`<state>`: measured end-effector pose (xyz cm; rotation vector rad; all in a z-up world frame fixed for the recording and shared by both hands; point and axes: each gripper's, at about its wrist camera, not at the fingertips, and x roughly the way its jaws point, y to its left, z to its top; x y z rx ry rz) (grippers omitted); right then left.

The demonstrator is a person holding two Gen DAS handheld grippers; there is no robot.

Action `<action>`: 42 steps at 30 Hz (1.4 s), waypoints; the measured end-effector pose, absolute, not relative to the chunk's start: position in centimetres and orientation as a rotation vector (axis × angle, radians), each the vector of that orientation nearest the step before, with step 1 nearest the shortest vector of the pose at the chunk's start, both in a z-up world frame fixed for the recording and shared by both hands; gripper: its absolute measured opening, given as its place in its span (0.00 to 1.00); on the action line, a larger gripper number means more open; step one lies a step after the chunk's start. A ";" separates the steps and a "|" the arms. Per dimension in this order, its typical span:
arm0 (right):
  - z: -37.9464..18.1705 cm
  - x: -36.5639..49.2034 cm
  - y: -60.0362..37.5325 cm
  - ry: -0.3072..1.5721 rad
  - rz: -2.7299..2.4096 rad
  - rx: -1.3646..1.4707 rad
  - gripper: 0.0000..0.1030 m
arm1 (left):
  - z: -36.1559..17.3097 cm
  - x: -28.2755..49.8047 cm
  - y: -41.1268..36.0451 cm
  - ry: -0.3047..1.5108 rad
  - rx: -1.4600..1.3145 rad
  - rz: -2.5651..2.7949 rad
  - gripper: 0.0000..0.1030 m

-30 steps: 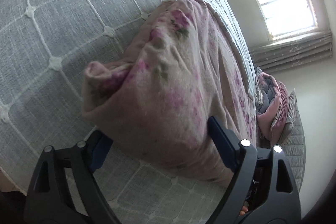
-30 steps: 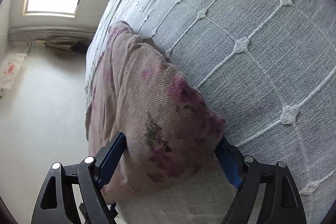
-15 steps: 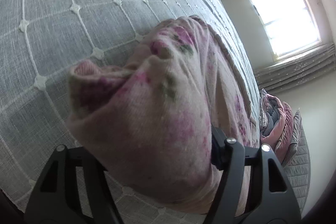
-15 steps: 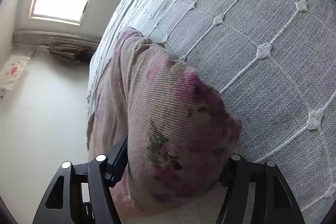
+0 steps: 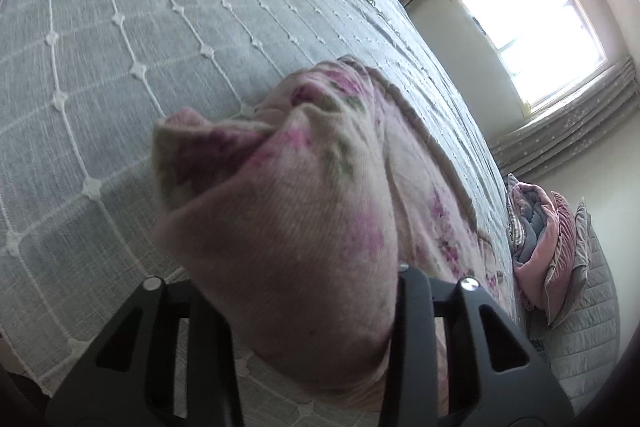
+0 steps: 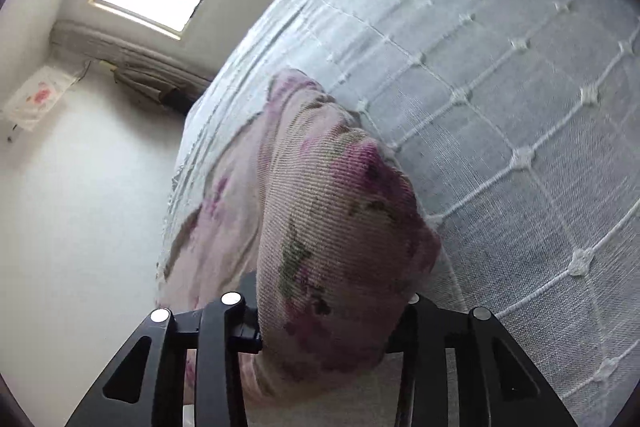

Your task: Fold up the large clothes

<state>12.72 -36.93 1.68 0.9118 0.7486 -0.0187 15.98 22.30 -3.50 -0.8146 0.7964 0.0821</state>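
With left claw (image 5: 296, 291) and right claw (image 6: 324, 323) each clamped on bunched floral garment (image 5: 328, 195), lift evenly, clear of grey bedspread (image 5: 120, 47).

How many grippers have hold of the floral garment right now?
2. The left gripper clamps one bunched end of the floral garment; the right gripper clamps the other end. The fingertips are hidden under the fabric.

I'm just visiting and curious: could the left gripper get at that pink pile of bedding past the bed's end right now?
Probably not. The left gripper is shut on a bunched fold of the floral garment, so it is occupied. The pink bedding pile lies well beyond, past the grey bedspread.
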 end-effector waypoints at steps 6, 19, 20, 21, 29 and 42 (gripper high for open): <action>6.2 11.0 -35.9 0.688 0.040 0.860 0.30 | 0.5 15.2 24.6 0.790 -0.814 0.038 0.31; 26.0 28.2 -15.3 0.684 0.215 0.439 0.24 | 13.8 16.2 40.8 0.585 -0.815 0.150 0.28; 27.6 30.6 -11.7 0.679 0.262 0.418 0.24 | 15.2 15.0 43.3 0.529 -0.817 0.185 0.28; 28.7 32.5 -8.7 0.670 0.309 0.402 0.24 | 16.2 13.4 45.4 0.474 -0.817 0.214 0.28; 26.2 47.4 15.9 0.598 0.765 0.375 0.39 | 9.5 3.4 47.7 0.168 -0.720 0.464 0.36; -1.3 48.0 8.5 1.040 0.390 0.343 0.57 | -9.1 1.7 47.1 0.484 -0.953 0.357 0.63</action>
